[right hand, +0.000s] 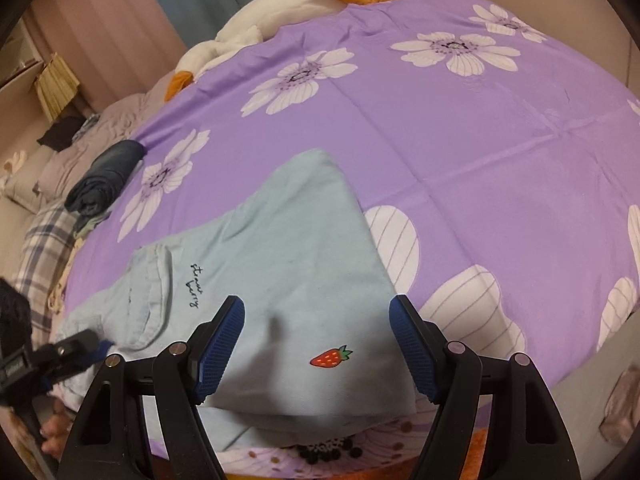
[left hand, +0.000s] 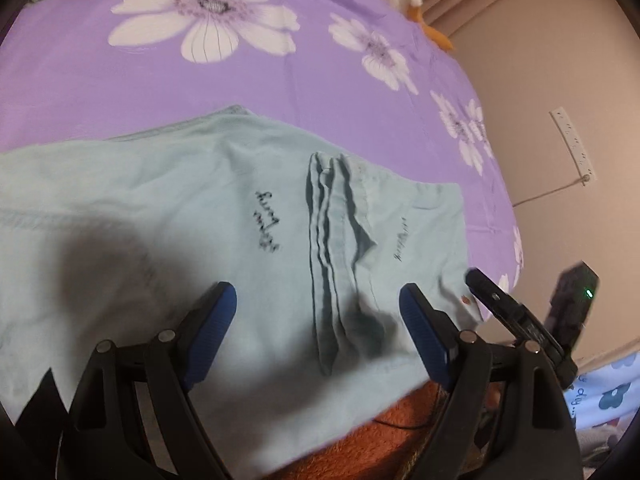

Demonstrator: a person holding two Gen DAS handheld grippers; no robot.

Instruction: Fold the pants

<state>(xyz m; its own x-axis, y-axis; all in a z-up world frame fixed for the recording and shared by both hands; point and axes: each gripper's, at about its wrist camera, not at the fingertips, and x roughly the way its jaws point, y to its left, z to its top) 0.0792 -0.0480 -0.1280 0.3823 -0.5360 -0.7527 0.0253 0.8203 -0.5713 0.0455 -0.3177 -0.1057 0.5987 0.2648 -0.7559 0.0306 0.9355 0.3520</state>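
Light blue pants [left hand: 168,216] lie partly folded on a purple flowered bedsheet [left hand: 280,80], with a gathered waistband [left hand: 332,240] and black script lettering. In the right wrist view the pants [right hand: 288,272] show a red strawberry patch [right hand: 330,357] near the front edge. My left gripper [left hand: 318,304] is open and empty, just above the pants near the waistband. My right gripper [right hand: 316,316] is open and empty, above the pants' folded front part. The other gripper's tip shows at the right edge of the left view [left hand: 504,300] and at the left edge of the right view [right hand: 68,350].
A rolled dark denim garment [right hand: 106,176] lies at the sheet's left edge. A white and orange plush toy [right hand: 256,28] sits at the far end. An orange fuzzy blanket [left hand: 400,432] is below the front edge. A beige wall [left hand: 560,60] is to the right.
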